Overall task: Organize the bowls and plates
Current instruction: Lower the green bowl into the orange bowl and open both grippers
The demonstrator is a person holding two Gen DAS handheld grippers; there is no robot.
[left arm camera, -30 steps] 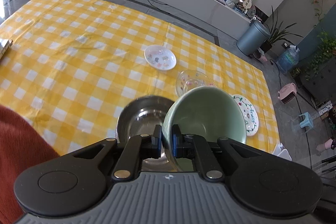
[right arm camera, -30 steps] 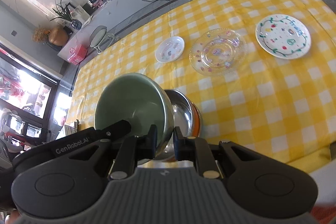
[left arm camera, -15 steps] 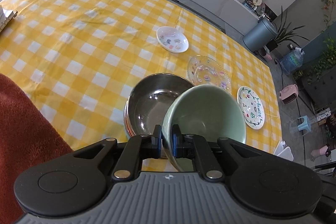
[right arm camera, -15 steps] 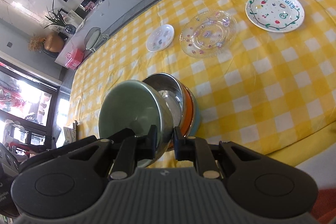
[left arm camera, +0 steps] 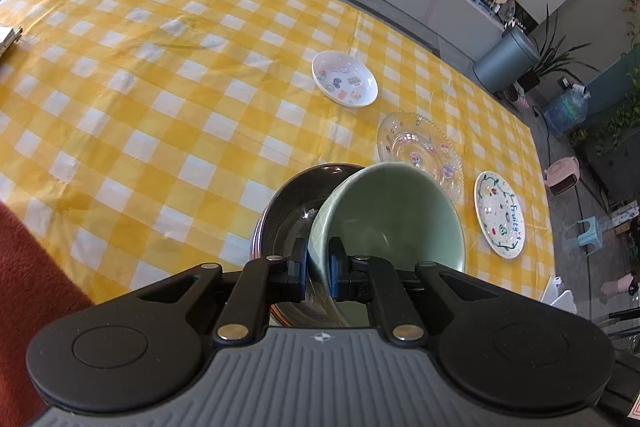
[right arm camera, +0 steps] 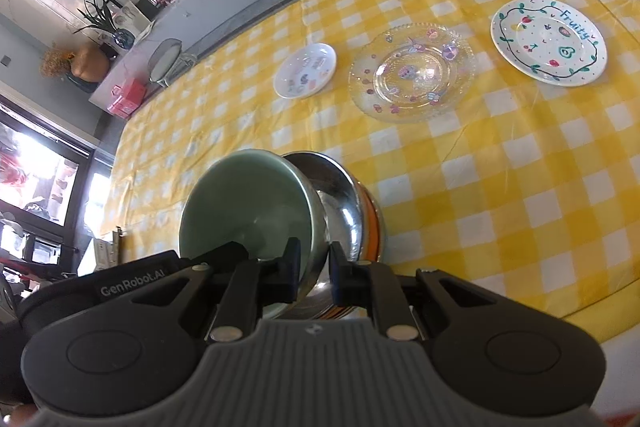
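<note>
Left to right, you hold the left gripper (left arm camera: 318, 265) nearly closed, its pads clamped on the near-left wall of the green ceramic bowl (left arm camera: 394, 211), one pad inside the rim and one outside. The right gripper (right arm camera: 314, 265) pinches the opposite wall of the same bowl (right arm camera: 252, 203) in the same way, so the bowl hangs tilted between your two hands, just above the bowl stack.

Step in hand, as judged: nesting the green bowl into the stainless steel bowl (left arm camera: 294, 203) that tops the stack. To do it well, level the green bowl first, centre its foot over the steel bowl's hollow, and lower both hands at the same rate; uneven descent would likely knock a rim against the metal or shove the stack sideways. Release only once the bowl's weight rests in the steel bowl, then draw the inner pads up and clear of the rim.

Containers: the steel bowl (right arm camera: 340, 195) appears empty and sits nested in an orange bowl (right arm camera: 370, 217); any lower member is too hidden to name. The green bowl is empty.

Further right on the yellow checked tablecloth (right arm camera: 520, 187), three plates lie apart in a row, all bare: a small white sticker-print plate (right arm camera: 305, 70), a clear glass plate (right arm camera: 412, 71), and a white "Fruity" plate (right arm camera: 549, 41).
</note>
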